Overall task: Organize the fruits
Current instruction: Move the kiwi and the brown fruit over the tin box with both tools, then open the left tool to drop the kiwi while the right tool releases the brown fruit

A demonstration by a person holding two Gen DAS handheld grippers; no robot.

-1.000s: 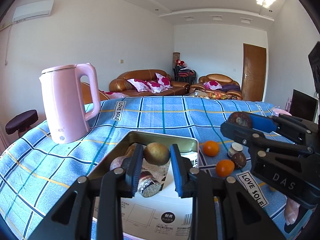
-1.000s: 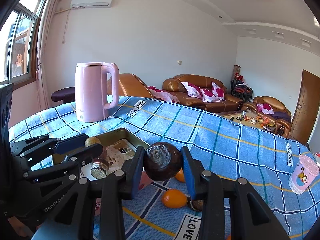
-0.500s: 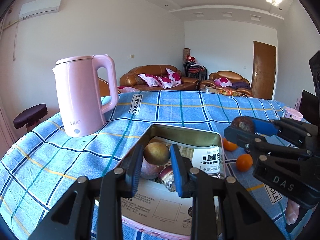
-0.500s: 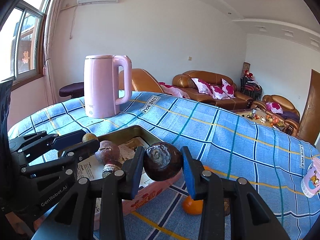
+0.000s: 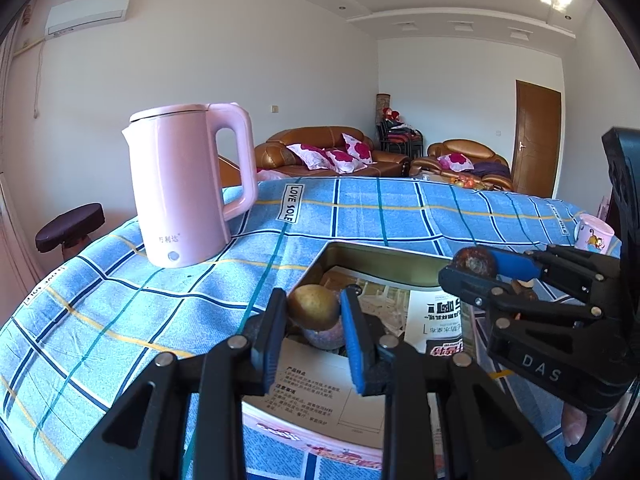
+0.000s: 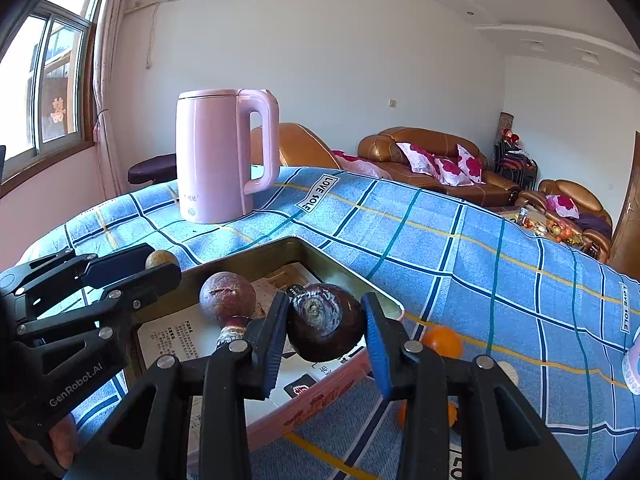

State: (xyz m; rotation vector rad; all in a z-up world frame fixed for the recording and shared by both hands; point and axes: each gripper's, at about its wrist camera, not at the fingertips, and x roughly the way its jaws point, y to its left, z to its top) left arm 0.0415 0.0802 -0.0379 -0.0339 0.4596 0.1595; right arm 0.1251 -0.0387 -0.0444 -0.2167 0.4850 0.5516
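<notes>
My left gripper (image 5: 314,314) is shut on a small brown-green round fruit (image 5: 313,306) and holds it above the near left part of a metal tin box (image 5: 380,254). My right gripper (image 6: 325,330) is shut on a dark purple wrinkled fruit (image 6: 326,322) and holds it over the box's right side (image 6: 344,276). A purple round fruit (image 6: 227,298) lies in the box on printed paper. It shows under the left fruit in the left wrist view (image 5: 324,338). Two oranges (image 6: 443,340) lie on the cloth right of the box.
A tall pink kettle (image 5: 188,184) stands on the blue checked tablecloth (image 5: 380,208) behind and left of the box; it shows in the right wrist view (image 6: 224,160) too. A pink cup (image 5: 593,234) stands at the far right. Sofas stand beyond the table.
Both grippers have moved left with their fruits, from over the oranges' side to above the box. The kettle now appears closer. Both stay shut.
</notes>
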